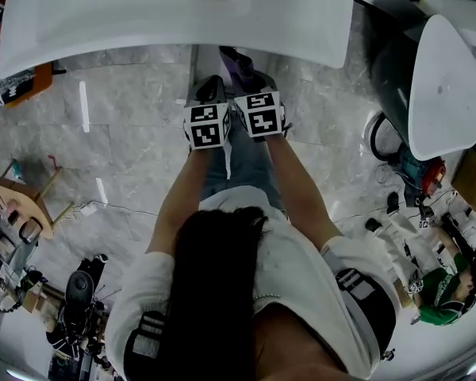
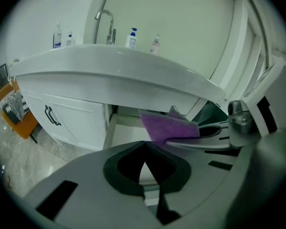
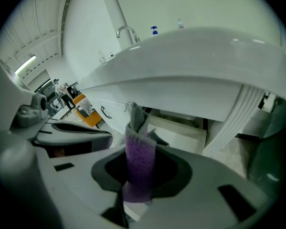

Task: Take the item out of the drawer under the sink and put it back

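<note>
Right hand-held gripper point(image 3: 142, 185) pinches the purple cloth point(image 3: 139, 151) upright, just in front of the open drawer point(image 3: 181, 133); left hand-held gripper point(image 2: 144, 149) is closed and empty, also facing the drawer; the cloth's loose top may snag the drawer's front edge and pull free.

A white countertop point(image 1: 174, 14) is seen across the top of the frame, its curved front edge facing the person. Just in front of that edge, near its middle, the left gripper point(image 1: 209, 100) and the right gripper point(image 1: 252, 92) are held side by side, their marker cubes almost touching. A purple cloth point(image 1: 243, 68) is seen at the tip of the right gripper, close under the front edge. Both forearms are stretched out from white sleeves point(image 1: 357, 276), and dark hair point(image 1: 210, 292) is seen below them. Grey marble floor point(image 1: 127, 133) is spread beneath. Beyond the countertop's right end a white tub point(image 1: 448, 86) is seen.
</note>
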The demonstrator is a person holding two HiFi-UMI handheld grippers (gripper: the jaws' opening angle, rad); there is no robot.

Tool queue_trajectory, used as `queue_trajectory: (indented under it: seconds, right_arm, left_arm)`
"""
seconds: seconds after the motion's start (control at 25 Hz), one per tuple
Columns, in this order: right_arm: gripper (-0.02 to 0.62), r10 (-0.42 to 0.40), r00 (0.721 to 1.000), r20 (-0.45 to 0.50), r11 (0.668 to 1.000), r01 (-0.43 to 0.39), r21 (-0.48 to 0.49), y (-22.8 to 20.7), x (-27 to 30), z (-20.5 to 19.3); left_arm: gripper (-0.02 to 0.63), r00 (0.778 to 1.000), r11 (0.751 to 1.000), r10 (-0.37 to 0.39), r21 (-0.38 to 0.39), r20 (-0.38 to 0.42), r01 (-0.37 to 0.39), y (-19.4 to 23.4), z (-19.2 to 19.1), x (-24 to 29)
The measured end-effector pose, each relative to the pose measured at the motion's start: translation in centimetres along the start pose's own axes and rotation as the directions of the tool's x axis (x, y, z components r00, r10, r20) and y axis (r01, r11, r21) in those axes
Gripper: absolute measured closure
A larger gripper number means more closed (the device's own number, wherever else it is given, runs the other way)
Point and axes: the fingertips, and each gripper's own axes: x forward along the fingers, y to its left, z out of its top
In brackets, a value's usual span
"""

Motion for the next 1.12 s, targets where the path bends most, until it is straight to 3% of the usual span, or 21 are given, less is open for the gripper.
queue_trajectory:
  seconds: [0.16, 0.4, 0.92, 1.12]
  right_arm:
    - [0.494, 0.000, 1.000, -0.011, 1.000, 0.000, -0.009, -0.6, 1.9, -0.5]
    - [0.494, 0.009, 0.999, -0.040, 1.000, -0.009, -0.007, -1.3, 4.7, -1.7]
    - [0.491, 0.039, 0.997, -0.065, 0.997, -0.035, 0.064, -2.5, 9.8, -4.4]
    - [0.483, 0.058, 0.991, -0.118, 0.997, -0.051, 0.059, -2.5, 11.5, -4.4]
  left_arm:
    - [0.601, 0.999, 0.999, 0.024, -0.038, -0.022, -0.025, 1.2, -0.9, 1.8]
    - [0.601, 0.997, 0.997, 0.063, -0.035, -0.041, -0.064, 3.1, -1.4, 3.8]
    - [0.601, 0.997, 1.000, 0.026, 0.014, -0.075, -0.025, 4.7, -2.9, 8.3]
    - [0.601, 0.997, 0.999, 0.041, -0.029, -0.065, -0.043, 5.8, -2.4, 8.8]
